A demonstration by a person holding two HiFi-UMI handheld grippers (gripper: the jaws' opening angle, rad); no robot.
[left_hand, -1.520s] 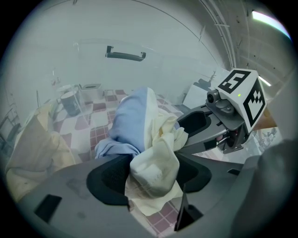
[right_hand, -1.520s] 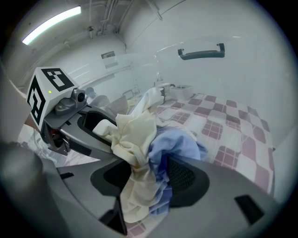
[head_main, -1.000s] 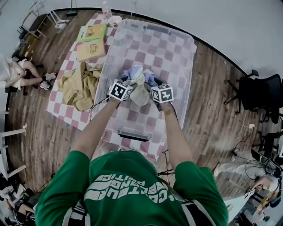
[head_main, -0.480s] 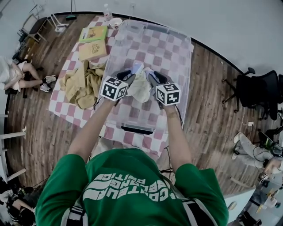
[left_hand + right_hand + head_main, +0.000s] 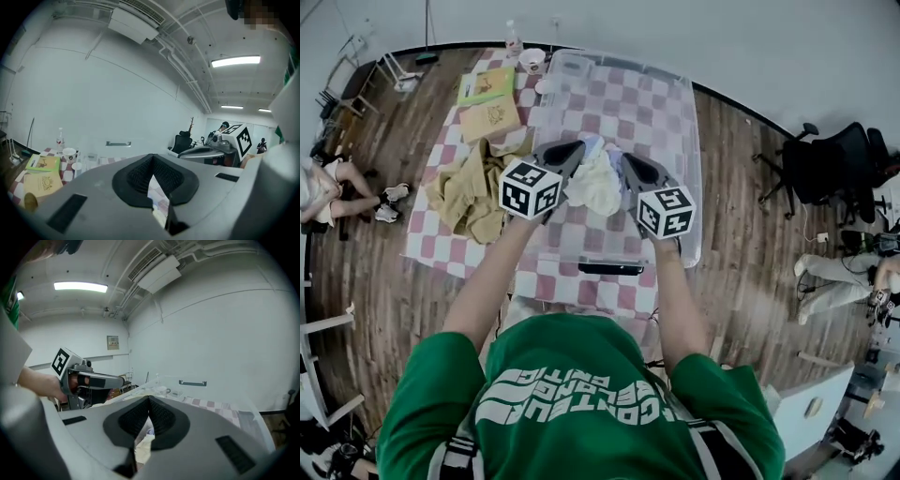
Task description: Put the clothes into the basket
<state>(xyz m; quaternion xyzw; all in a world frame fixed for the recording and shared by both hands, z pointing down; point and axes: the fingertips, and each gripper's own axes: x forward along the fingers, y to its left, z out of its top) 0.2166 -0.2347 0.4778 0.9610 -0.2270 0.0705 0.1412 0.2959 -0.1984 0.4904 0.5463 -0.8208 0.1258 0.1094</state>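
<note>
Over at the left, on the checked tablecloth, a tan garment lies in a loose heap just beside the clear plastic bin that serves as the basket. That piece is not in yet. Next along is the left gripper, held up over the bin. Its jaws have just been closing and are now pressed together on nothing. In the left gripper view the pads meet at the tip, and only checked cloth and a pale scrap well below show through the slit under them. Between the two grippers, down on the bin's floor, sits the cream and pale blue bundle of clothes. A second ago both grippers were low in the bin, right at that bundle, with their jaws apart. Now they have come up clear of it and the bundle has stayed where it was, so I'd say that load is delivered. The right gripper mirrors the left. Its jaws have also just been closing and now meet with nothing pinched between them, with only cream fabric visible far beneath. To my eye the job is part done — the tan heap on the left is what remains. Both grippers would have to spread again before either could take hold of it.
</note>
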